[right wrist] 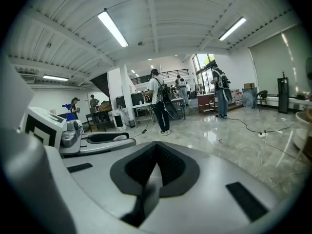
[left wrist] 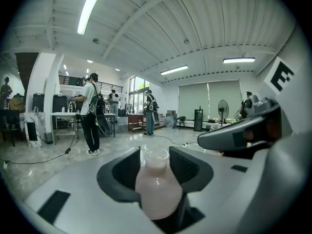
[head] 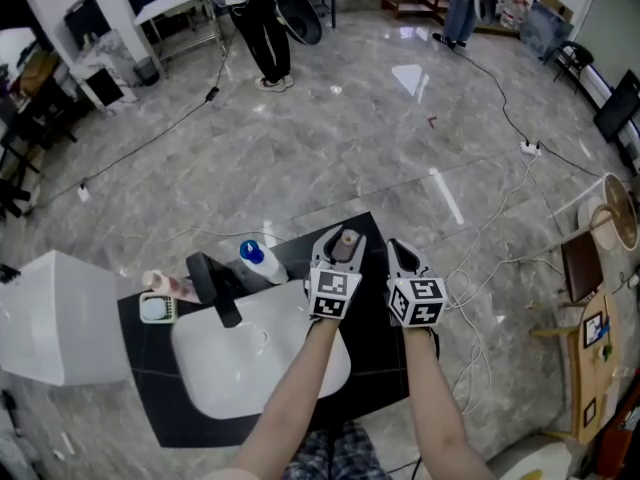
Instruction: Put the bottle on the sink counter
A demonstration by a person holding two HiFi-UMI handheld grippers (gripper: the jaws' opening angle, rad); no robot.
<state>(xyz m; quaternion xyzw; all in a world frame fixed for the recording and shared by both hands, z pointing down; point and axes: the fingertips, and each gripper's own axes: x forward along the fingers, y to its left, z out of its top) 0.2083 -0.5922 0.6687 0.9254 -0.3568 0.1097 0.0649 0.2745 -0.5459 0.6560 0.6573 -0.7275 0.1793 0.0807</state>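
Observation:
A small bottle (head: 346, 240) with pale pink contents and a clear neck stands upright between the jaws of my left gripper (head: 339, 246), over the far right part of the black sink counter (head: 378, 360). In the left gripper view the bottle (left wrist: 157, 184) fills the gap and its sides lie against the dark pads (left wrist: 123, 174). Whether its base rests on the counter is hidden. My right gripper (head: 402, 256) hovers just to the right of it, shut and empty; its pads (right wrist: 168, 167) meet in a narrow V.
A white basin (head: 250, 363) sits in the counter, with a black tap (head: 213, 286), a blue-capped bottle (head: 256, 257), a pink item (head: 172, 285) and a small white dish (head: 157, 309) behind it. A white fixture (head: 50, 318) stands left. Cables (head: 490, 268) cross the floor; people stand far off.

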